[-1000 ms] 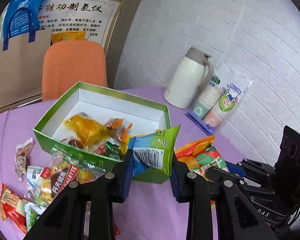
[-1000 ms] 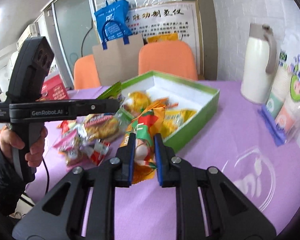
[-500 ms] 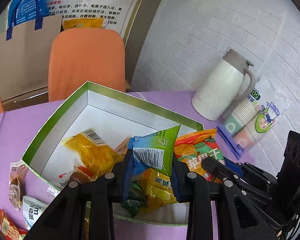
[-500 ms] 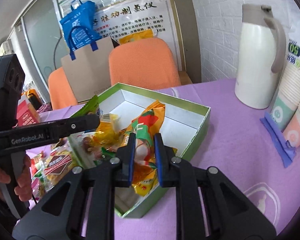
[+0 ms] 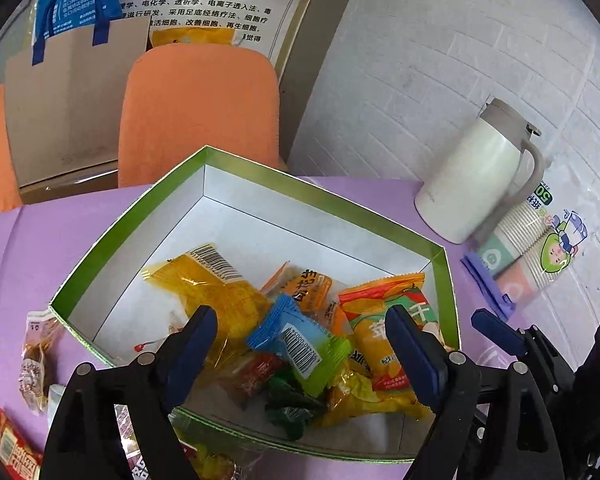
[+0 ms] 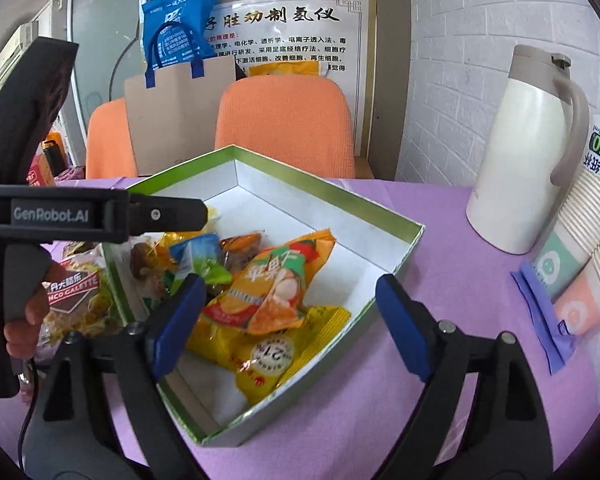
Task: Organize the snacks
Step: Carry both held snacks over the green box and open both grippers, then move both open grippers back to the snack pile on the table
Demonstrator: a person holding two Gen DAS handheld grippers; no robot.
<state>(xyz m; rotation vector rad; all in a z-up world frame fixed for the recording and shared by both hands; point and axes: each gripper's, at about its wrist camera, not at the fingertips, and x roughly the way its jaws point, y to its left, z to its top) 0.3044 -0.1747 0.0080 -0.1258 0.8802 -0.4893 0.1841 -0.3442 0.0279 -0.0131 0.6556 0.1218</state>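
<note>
Left tool (image 5: pixel 300 344): jaws opening, nothing gripped, above the box (image 5: pixel 260 172).
Right tool (image 6: pixel 288 316): jaws opening, nothing gripped.
Snacks (image 6: pixel 272 280): lying in the box on the counter (image 6: pixel 440 280).

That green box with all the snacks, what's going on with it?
A person is tidying snacks into the green box with a gripper in each hand. The left gripper is opening its jaws above a blue-and-green packet, which lies loose on the pile inside. The right gripper is opening too, above an orange fruit packet that also lies in the box. More snacks wait on the purple table beside it.
</note>
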